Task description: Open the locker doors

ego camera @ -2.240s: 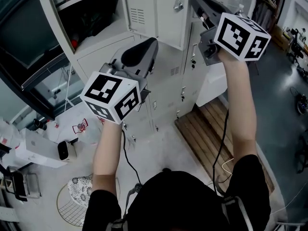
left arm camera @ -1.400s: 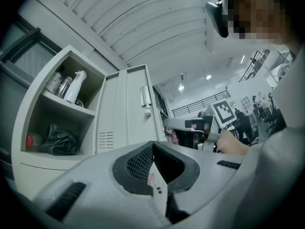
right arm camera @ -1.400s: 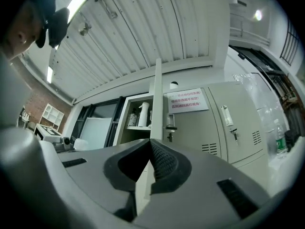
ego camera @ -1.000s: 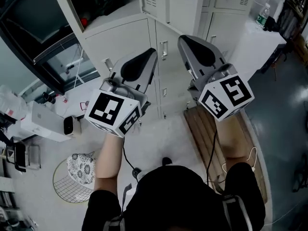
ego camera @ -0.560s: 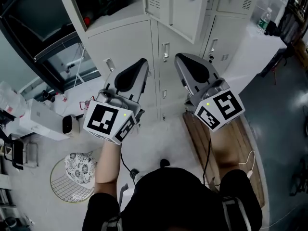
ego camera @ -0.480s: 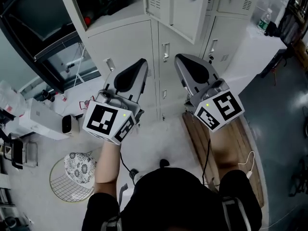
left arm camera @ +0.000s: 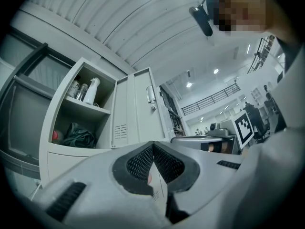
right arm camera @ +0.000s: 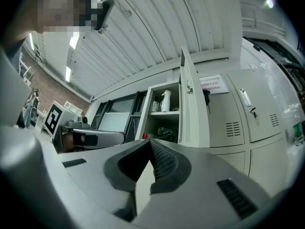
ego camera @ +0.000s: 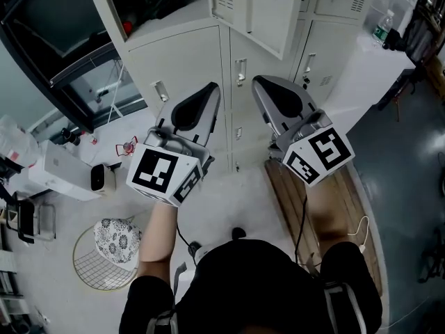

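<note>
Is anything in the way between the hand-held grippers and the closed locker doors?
Nothing visible. Only open air lies between the left hand-held gripper, the right hand-held gripper and the closed lower locker doors.

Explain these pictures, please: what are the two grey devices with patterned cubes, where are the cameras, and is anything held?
A person stands before metal lockers and holds a tool in each hand: the left gripper and the right gripper. The patterned cubes are parts of them. One picture comes from a camera on the person's head, looking down; the other two from cameras riding on the grippers, looking along their jaws. Both pairs of jaws are closed and hold nothing. One upper compartment stands open, with a spray bottle inside; the door below it is shut. A wire basket stands on the floor.
</note>
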Demonstrator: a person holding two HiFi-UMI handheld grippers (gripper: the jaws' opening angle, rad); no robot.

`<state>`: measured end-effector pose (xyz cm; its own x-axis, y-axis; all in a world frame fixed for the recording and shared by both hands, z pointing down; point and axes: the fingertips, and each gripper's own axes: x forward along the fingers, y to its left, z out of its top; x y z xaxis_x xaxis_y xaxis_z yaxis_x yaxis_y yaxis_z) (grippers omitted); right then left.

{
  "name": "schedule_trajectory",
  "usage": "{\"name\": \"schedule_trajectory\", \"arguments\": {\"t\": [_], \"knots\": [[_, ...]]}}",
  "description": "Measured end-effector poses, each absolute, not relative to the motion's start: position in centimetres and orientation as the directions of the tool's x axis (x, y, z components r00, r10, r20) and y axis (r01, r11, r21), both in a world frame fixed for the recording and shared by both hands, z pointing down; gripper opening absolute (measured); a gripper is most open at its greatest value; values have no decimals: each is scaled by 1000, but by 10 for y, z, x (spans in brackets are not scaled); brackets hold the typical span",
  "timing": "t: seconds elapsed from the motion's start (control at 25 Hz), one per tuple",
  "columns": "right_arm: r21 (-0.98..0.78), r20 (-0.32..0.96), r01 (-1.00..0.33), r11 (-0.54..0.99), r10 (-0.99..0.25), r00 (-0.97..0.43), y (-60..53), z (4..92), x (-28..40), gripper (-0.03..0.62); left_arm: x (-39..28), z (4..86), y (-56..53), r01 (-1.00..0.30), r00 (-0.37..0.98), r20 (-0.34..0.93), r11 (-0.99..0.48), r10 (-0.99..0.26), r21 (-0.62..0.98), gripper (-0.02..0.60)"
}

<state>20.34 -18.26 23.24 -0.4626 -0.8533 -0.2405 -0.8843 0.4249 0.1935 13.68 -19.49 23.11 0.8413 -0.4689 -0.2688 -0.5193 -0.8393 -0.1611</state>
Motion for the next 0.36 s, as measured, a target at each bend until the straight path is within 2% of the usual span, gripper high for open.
{"name": "schedule_trajectory", "arguments": {"t": [0.36], "knots": [[212, -233, -882, 420, -855, -463, -181, 233, 205, 5, 141, 232, -196, -512, 847, -259, -843, -464, -164, 18]]}}
